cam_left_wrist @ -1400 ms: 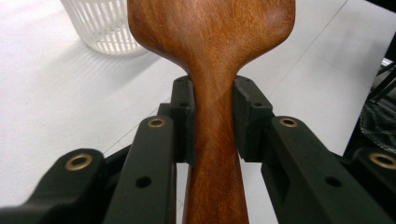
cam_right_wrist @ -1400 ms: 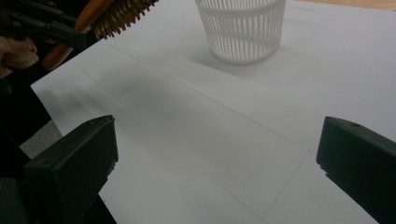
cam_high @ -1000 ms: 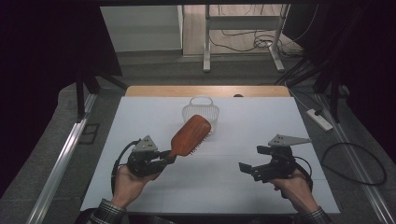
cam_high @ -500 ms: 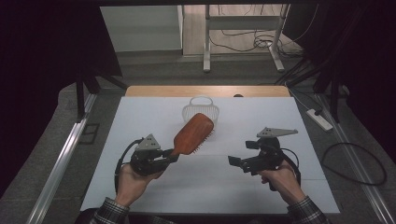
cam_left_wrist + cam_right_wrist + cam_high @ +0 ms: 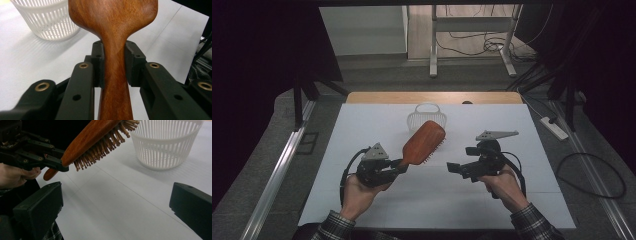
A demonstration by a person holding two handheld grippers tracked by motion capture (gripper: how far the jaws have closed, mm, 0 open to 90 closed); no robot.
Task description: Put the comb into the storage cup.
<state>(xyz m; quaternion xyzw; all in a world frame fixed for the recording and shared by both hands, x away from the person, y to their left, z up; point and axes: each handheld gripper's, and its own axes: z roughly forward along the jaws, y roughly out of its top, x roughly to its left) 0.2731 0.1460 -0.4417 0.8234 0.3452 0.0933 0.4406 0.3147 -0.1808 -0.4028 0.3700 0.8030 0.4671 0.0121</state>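
A wooden paddle hairbrush [image 5: 424, 142] hangs above the white table [image 5: 362, 125], its head tilted up toward the basket and its bristles [image 5: 107, 143] facing down. My left gripper [image 5: 400, 166] is shut on the brush's narrow handle [image 5: 115, 75], one pad on each side. To the right, my right gripper [image 5: 457, 169] is held open above the table and points left at the brush, with nothing between its jaws. In the right gripper view, the brush [image 5: 92, 132] and the left gripper [image 5: 32, 152] sit up and to the left.
A white slatted plastic basket [image 5: 427, 118] stands at the far middle of the table, just behind the brush head; it is also seen as the basket [image 5: 167, 142] and the basket [image 5: 47, 20]. A strip of wooden tabletop [image 5: 432, 97] runs along the far edge. Cables lie on the floor beyond.
My right gripper has moved left toward the brush and turned to face it. The left gripper has carried the brush slightly right and forward.
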